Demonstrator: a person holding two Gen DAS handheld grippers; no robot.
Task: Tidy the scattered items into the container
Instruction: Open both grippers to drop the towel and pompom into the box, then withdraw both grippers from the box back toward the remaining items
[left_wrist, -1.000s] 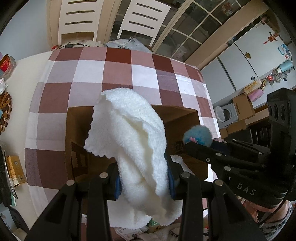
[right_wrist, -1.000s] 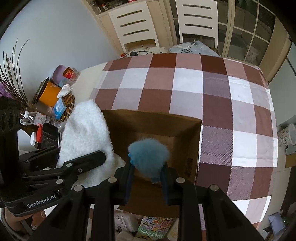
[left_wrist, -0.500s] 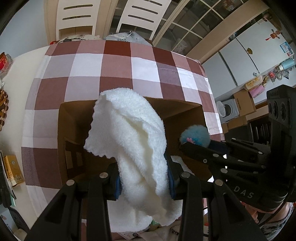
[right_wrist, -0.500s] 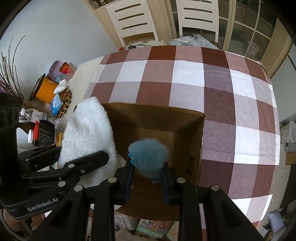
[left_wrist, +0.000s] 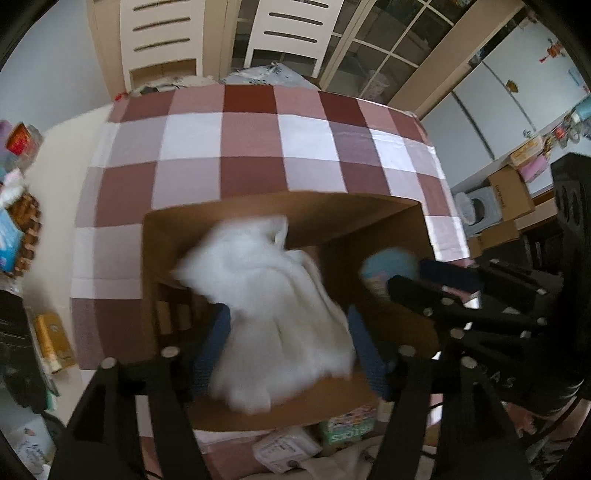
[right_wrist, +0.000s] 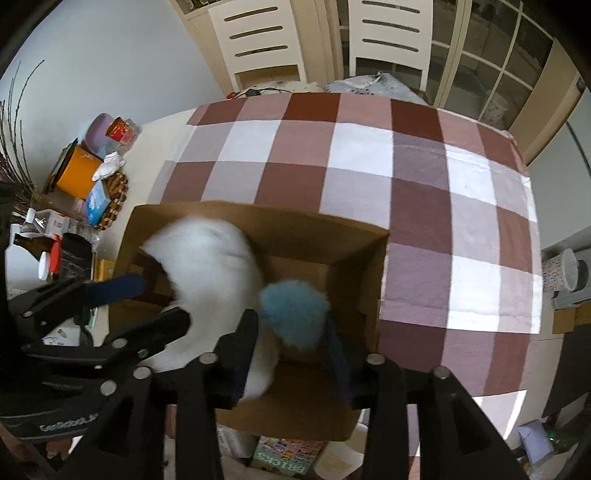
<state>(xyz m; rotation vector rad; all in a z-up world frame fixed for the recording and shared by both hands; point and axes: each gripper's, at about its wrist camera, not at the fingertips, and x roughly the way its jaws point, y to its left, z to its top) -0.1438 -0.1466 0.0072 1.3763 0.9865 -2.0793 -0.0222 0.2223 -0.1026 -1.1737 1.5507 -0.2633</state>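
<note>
An open cardboard box (left_wrist: 332, 206) (right_wrist: 332, 236) stands on the checked tablecloth. My left gripper (left_wrist: 286, 343) is open above the box. A fluffy white cloth (left_wrist: 273, 306) (right_wrist: 210, 266), blurred, lies loose between its spread blue pads (left_wrist: 216, 332) and hangs into the box. My right gripper (right_wrist: 291, 332) is also open over the box. A fluffy blue ball (right_wrist: 293, 314) (left_wrist: 388, 264) sits between its fingers, and I cannot tell whether they still touch it.
Jars, an orange tin and a wicker mat (right_wrist: 114, 192) sit at the table's left edge. A bricks box (right_wrist: 284, 456) and white packets (left_wrist: 286, 448) lie in front of the cardboard box. Two white chairs (right_wrist: 258, 40) stand behind the table.
Both grippers have opened. The white cloth has dropped from the left gripper's grip down into the box. Both grippers have moved farther over the box.
</note>
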